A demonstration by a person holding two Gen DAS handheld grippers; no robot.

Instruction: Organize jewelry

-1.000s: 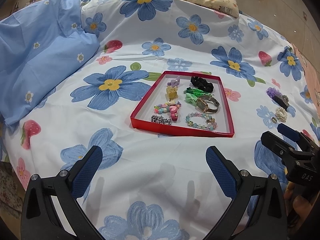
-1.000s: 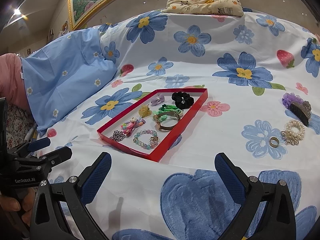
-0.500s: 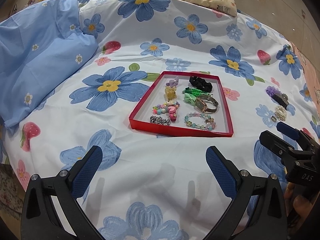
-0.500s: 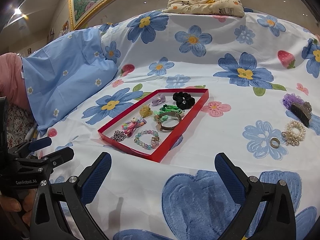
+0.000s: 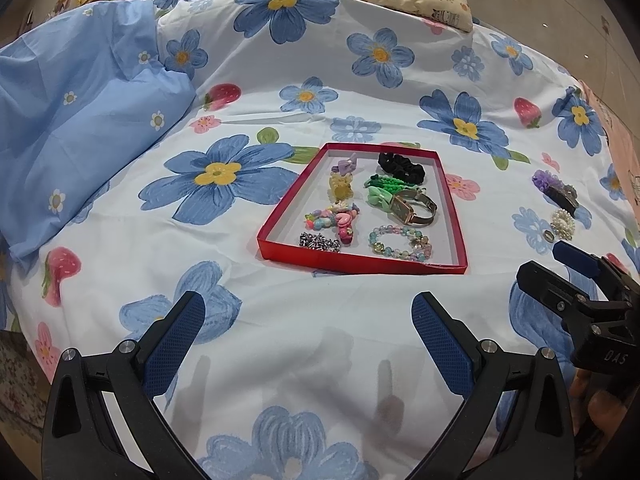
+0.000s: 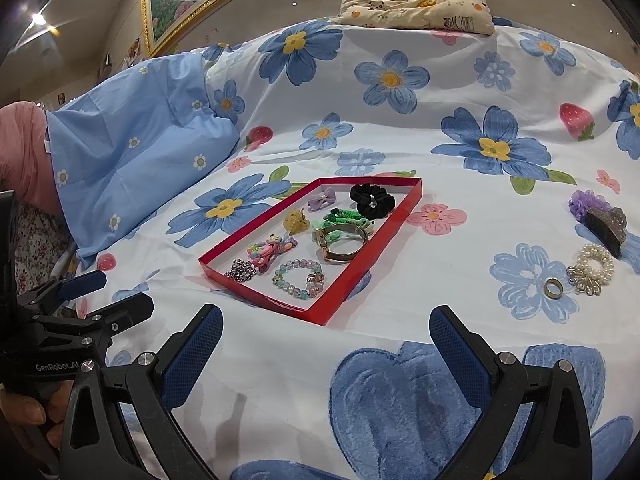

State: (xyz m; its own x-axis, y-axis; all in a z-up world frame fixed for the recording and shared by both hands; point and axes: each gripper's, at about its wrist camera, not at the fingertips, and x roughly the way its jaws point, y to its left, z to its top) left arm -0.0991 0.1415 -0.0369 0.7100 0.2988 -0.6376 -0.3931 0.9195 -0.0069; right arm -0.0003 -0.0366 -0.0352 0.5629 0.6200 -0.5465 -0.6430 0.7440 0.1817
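Right now your left gripper [image 5: 308,324] and right gripper [image 6: 326,336] both hang spread and empty; the red tray [image 6: 362,276] lies ahead, the ring [image 6: 553,289] and pearl bracelet [image 6: 595,263] off your right gripper's right.

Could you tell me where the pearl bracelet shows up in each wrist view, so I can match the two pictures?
Left wrist view: the pearl bracelet lies at the far right, on the bedsheet beyond the red tray.
Right wrist view: the pearl bracelet lies right of centre, well right of the tray.
Shared landmark: the ring just beside it.
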